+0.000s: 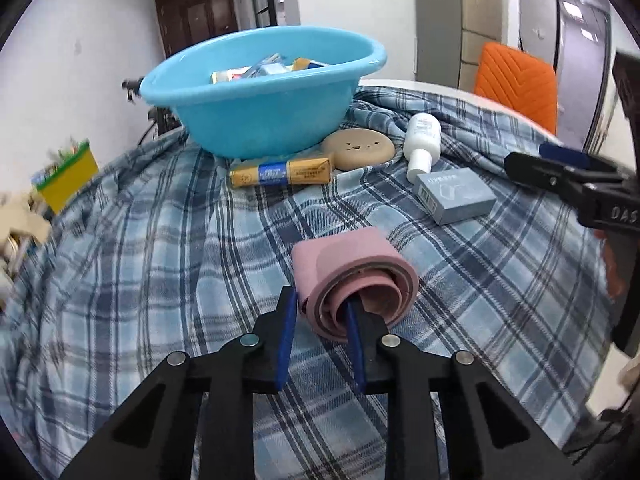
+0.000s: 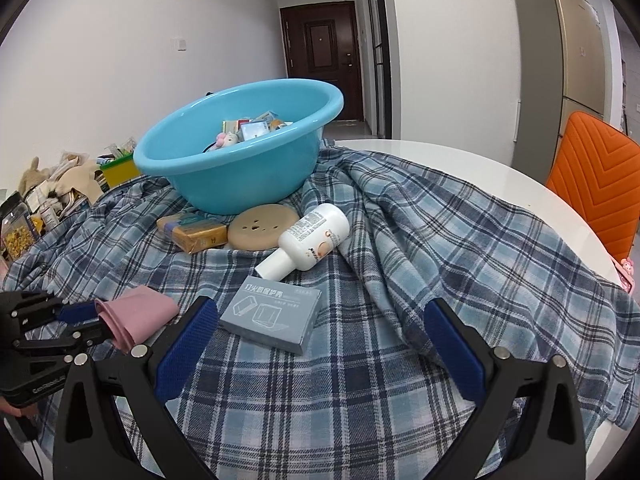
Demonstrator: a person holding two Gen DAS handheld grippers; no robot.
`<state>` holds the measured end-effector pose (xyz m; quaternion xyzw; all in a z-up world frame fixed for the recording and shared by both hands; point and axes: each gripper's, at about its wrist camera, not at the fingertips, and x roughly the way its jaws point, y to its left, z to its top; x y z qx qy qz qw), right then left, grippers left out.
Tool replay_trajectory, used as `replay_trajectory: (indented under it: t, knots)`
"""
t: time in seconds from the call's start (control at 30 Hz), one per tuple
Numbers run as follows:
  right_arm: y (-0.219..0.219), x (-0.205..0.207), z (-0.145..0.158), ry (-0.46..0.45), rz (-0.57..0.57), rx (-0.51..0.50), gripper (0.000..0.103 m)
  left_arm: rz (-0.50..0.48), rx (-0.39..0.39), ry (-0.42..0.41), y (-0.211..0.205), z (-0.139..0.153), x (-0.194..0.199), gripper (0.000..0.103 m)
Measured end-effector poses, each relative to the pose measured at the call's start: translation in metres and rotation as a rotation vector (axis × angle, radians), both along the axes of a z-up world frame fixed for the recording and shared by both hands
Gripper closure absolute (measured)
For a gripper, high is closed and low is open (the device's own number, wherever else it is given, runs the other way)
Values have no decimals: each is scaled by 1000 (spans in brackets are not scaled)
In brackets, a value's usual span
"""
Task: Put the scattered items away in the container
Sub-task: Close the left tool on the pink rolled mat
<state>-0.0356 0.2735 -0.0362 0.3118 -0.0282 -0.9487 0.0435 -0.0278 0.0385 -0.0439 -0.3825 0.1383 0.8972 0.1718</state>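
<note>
Left wrist view shows the left hand-held gripper (image 1: 320, 312) narrowed onto a pink rolled band (image 1: 356, 280) at about six o'clock on the plaid cloth (image 1: 160, 260): one pad sits against the roll's outer wall, the other is pushed inside its coil, so the wall is pinched rather than the whole roll spanned, probably because the roll is soft and wider than a sure grip allows. The blue basin (image 1: 260, 92), already holding several small boxes, stands at twelve o'clock, so the roll likely goes there next. At the basin's foot, near one o'clock, lie a yellow wrapped bar (image 1: 280, 172), a tan round disc (image 1: 356, 148), a white bottle (image 1: 422, 140) on its side and a grey box (image 1: 456, 196), all untidied. In the right wrist view the right hand-held gripper (image 2: 320, 344) is spread wide and empty, hovering with the grey box just ahead between its fingers, seemingly lined up for that box. The bench (image 2: 460, 164) shows white beyond the cloth.
</note>
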Motion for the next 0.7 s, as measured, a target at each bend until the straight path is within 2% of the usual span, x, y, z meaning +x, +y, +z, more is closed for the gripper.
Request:
replay_trajectory:
  t: [0.03, 0.07, 0.1, 0.13, 0.43, 0.47, 0.53, 0.57, 0.6, 0.7]
  knots:
    - [0, 1, 0, 1, 2, 3, 1, -18, -25, 12, 4, 1, 0, 68]
    - [0, 2, 1, 1, 3, 5, 0, -39, -57, 31, 8, 3, 1, 52]
    - [1, 3, 1, 1, 1, 7, 1, -66, -122, 70, 15, 4, 2, 37]
    - [2, 3, 1, 2, -2, 6, 1, -88, -158, 95, 18, 5, 3, 34]
    - [9, 2, -1, -12, -14, -18, 1, -288, -383, 102, 47, 5, -1, 34]
    - [7, 2, -1, -12, -11, -16, 1, -303, -406, 111, 51, 3, 0, 35]
    - [6, 2, -1, -13, -6, -11, 0, -324, -452, 135, 57, -1, 2, 54]
    - [5, 1, -1, -14, -4, -9, 1, -334, -455, 107, 59, -4, 0, 73]
    - [5, 1, -1, -16, -2, -7, 1, -337, -434, 84, 59, -4, -1, 82]
    - [3, 0, 0, -25, 8, 8, 1, -298, -360, 64, 55, -1, -3, 83]
